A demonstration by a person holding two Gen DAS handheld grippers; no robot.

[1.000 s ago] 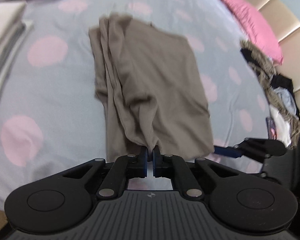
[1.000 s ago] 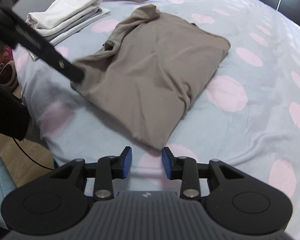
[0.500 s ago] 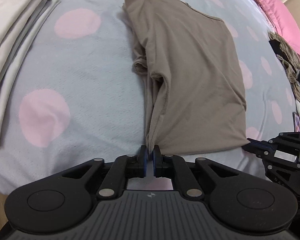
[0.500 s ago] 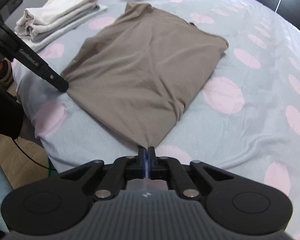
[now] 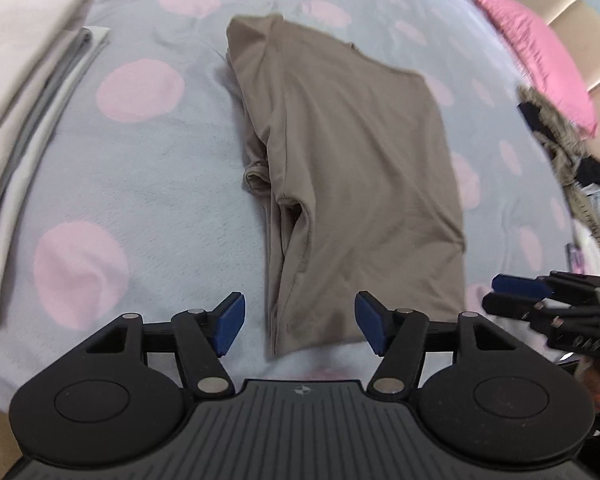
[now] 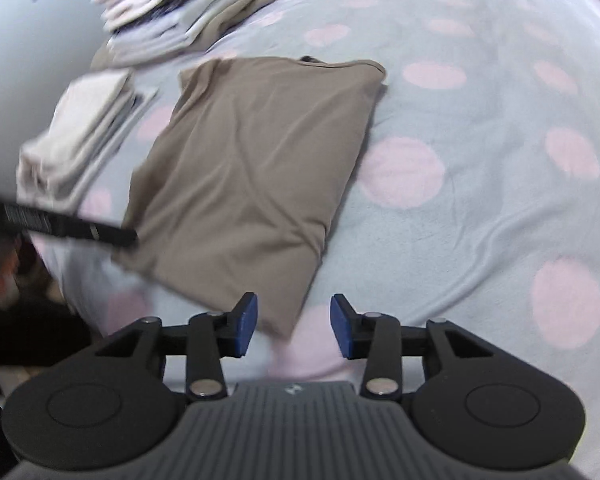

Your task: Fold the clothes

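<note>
Both grippers had let go since half a second earlier: the left gripper [image 5: 299, 323] and right gripper [image 6: 293, 326], each pinched shut on a near corner of the brown shirt [image 5: 352, 184] back then, now stood with jaws wide apart and nothing between them. The shirt's near hem lay just past the fingertips, close to the near edge of the bed [image 5: 148, 216]. Shirt was down flat as a rough rectangle, folded lengthwise. Its left side was messy, with a sleeve cuff bunched and sticking out along the fold; its right side was clean. Beyond it, toward the far left corner of the bed, sat folded light stacks [image 6: 80, 140] and a taller folded pile [image 6: 188, 12], blurred in the right wrist view. A heap of unfolded clothes [image 5: 568, 160] and a pink pillow [image 5: 536, 44] sat by the right edge.

Judgement: shirt looked partly folded, likely needing one more crosswise fold, the sleeve tidied, then stacking. The heap suggested more garments left.
</note>
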